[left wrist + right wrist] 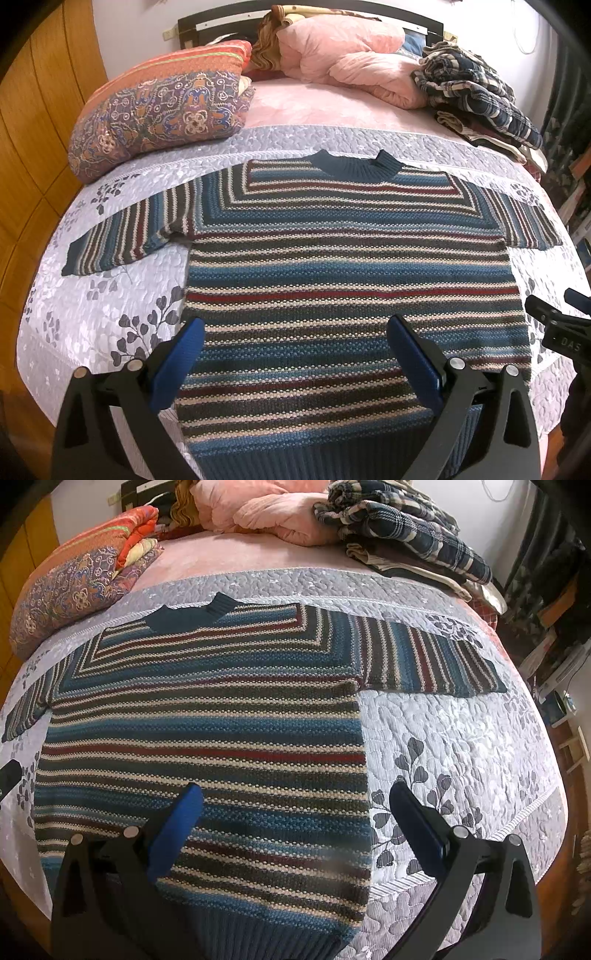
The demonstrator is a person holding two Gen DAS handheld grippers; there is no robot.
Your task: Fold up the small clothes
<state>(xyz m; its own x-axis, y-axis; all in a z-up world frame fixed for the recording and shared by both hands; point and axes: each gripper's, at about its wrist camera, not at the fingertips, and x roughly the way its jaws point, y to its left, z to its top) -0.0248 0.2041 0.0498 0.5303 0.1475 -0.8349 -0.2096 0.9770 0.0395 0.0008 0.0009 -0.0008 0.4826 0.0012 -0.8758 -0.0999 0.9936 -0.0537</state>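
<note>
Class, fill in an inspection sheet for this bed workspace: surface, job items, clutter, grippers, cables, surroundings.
Surface: grey floral quilt over a pink sheet.
Job's things: striped knit sweater lying flat, sleeves spread, collar away from the cameras.
Clutter: patterned folded quilt, pink duvet, plaid clothes pile at the head end.
Grippers: left gripper open above the hem; right gripper open over the sweater's right edge.
Cables: thin white cord on the wall.
Surroundings: wooden wardrobe, dark headboard.

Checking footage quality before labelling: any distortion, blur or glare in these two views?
Left wrist view: strong fisheye bulge bends the bed quilt, corners vignetted black, striped sweater sharp. Right wrist view: same bulge, a small blurry smudge low on the sweater, dim right edge; no harsh glare in either.
</note>
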